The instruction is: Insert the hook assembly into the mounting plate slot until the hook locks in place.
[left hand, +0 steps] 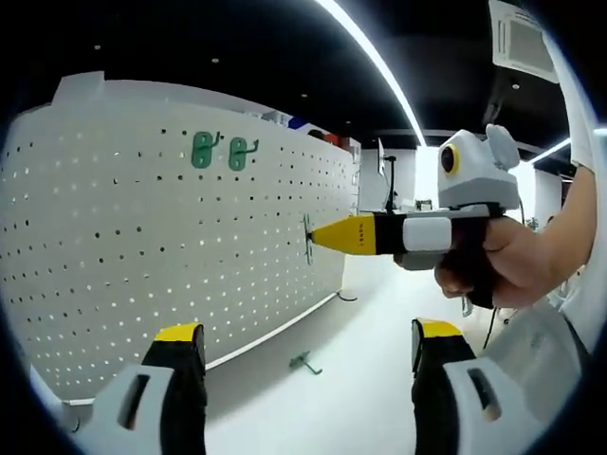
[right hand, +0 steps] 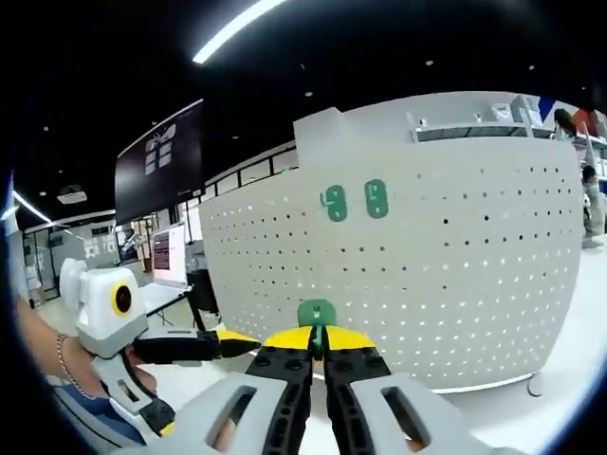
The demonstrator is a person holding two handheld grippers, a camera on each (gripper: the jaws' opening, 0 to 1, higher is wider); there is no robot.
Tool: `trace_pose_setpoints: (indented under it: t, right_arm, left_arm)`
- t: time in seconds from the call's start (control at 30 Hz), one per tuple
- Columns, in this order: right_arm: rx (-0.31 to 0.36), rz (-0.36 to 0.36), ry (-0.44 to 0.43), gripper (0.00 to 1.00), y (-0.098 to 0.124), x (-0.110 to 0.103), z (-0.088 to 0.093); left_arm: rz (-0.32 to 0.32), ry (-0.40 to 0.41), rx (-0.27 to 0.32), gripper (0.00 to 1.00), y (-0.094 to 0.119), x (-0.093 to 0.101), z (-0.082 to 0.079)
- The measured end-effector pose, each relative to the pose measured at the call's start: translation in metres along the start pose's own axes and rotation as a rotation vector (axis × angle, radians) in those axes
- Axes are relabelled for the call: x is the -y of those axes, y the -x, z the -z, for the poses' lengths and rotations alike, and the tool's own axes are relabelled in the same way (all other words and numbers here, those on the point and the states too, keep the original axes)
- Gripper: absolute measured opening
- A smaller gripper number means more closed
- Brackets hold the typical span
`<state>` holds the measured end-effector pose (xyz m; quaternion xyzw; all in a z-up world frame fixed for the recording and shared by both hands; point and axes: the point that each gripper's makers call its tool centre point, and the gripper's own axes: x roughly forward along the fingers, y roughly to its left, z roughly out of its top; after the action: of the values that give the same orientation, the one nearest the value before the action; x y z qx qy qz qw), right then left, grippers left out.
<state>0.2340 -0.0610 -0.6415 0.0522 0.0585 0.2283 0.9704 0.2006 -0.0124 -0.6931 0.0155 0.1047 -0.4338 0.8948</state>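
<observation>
Right now my right tool [right hand: 317, 341] is clamped on the green hook [right hand: 316, 313], held right at the white pegboard [right hand: 455, 265]; my left tool [left hand: 308, 346] stands apart, holding nothing. Two more green hooks [left hand: 217, 150] already hang higher up. One spare hook [left hand: 304, 361] lies on the table [left hand: 370, 398]. If I come in tilted, the hook's prongs could miss the holes and skid or twist in my grip. My own jaws hide those prongs, so I cannot tell whether they have entered.
</observation>
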Motion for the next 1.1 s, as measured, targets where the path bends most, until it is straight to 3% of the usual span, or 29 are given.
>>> trace_pose_setpoints:
  t: [0.27, 1.1]
  right_arm:
    - [0.006, 0.005, -0.001, 0.01, -0.003, 0.003, -0.003]
    - [0.073, 0.097, -0.003, 0.01, -0.024, 0.059, -0.046]
  left_arm:
    - [-0.002, 0.0, 0.001, 0.91, 0.001, 0.0, 0.0]
    - [-0.023, 0.014, -0.049, 0.88, 0.017, -0.001, 0.028]
